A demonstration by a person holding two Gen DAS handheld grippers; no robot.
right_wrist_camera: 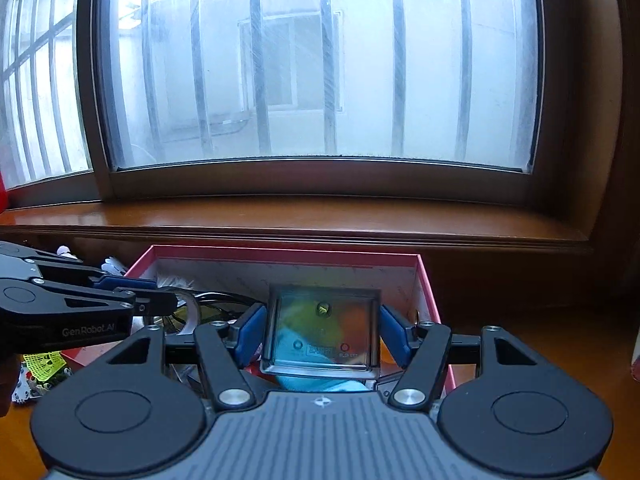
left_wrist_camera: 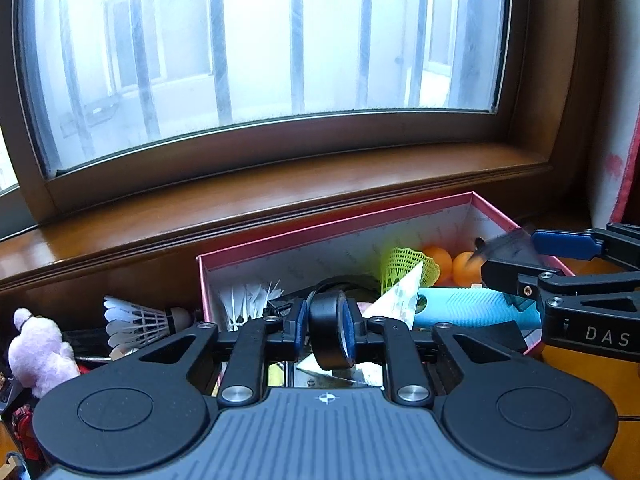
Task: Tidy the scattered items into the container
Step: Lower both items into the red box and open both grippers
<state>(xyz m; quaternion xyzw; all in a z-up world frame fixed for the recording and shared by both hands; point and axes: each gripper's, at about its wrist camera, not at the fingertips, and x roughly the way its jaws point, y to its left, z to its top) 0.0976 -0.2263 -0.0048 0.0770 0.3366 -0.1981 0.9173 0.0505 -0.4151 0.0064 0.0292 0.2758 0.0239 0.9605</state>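
Note:
A pink-rimmed white box (left_wrist_camera: 340, 224) stands under the window sill. My left gripper (left_wrist_camera: 326, 326) hangs over its near edge, shut on a black tape roll (left_wrist_camera: 326, 332) that stands upright between the blue pads. My right gripper (right_wrist_camera: 322, 332) is over the box's right half, shut on a clear square plastic case (right_wrist_camera: 322, 334). The same case (left_wrist_camera: 510, 246) also shows at the right of the left wrist view. In the box lie a yellow-green shuttlecock (left_wrist_camera: 404, 266), two orange balls (left_wrist_camera: 440, 258), a light blue ribbed item (left_wrist_camera: 472, 306), a clear triangle ruler (left_wrist_camera: 400, 298) and white feathers (left_wrist_camera: 248, 300).
Left of the box lie a white feather shuttlecock (left_wrist_camera: 136, 322) and a pink plush toy (left_wrist_camera: 38, 352). Dark glasses (right_wrist_camera: 204, 312) rest in the box's left part. A yellow-green mesh piece (right_wrist_camera: 42, 362) lies outside at the left. The wooden window sill (right_wrist_camera: 320, 216) overhangs the box's far side.

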